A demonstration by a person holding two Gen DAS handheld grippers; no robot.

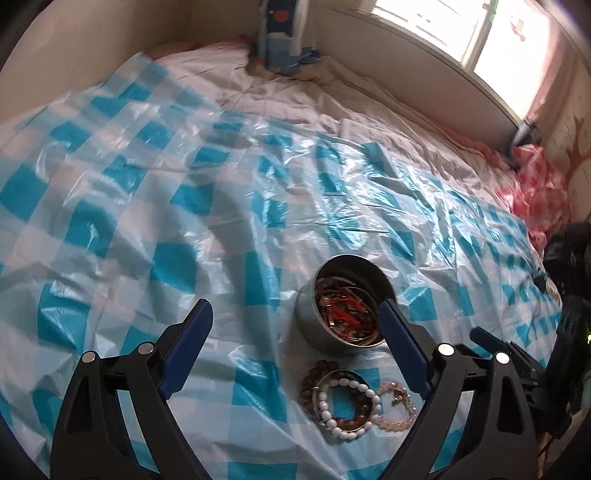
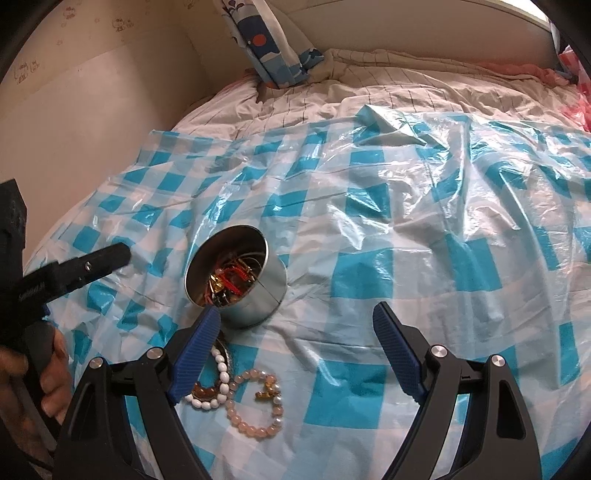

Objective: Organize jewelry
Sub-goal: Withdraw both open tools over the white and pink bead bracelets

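A round metal tin (image 1: 334,325) (image 2: 255,291) holding red and gold jewelry stands on the blue-and-white checked plastic sheet (image 1: 147,229) (image 2: 406,236). In front of it lie loose bracelets: a white bead one (image 1: 347,406) (image 2: 221,373), a brown bead one (image 1: 314,376) and a pink bead one (image 1: 400,417) (image 2: 255,406). My left gripper (image 1: 297,308) is open and empty above the sheet, just before the tin and over the bracelets. My right gripper (image 2: 297,314) is open and empty, its left finger (image 2: 195,350) over the white and brown bracelets.
The sheet covers a bed with a striped beige cover (image 2: 388,88). A blue patterned pillow (image 2: 266,44) (image 1: 282,33) stands at the far wall. Pink plastic (image 1: 539,192) lies at the right edge under a window (image 1: 491,40). The left gripper's body (image 2: 44,280) shows at left.
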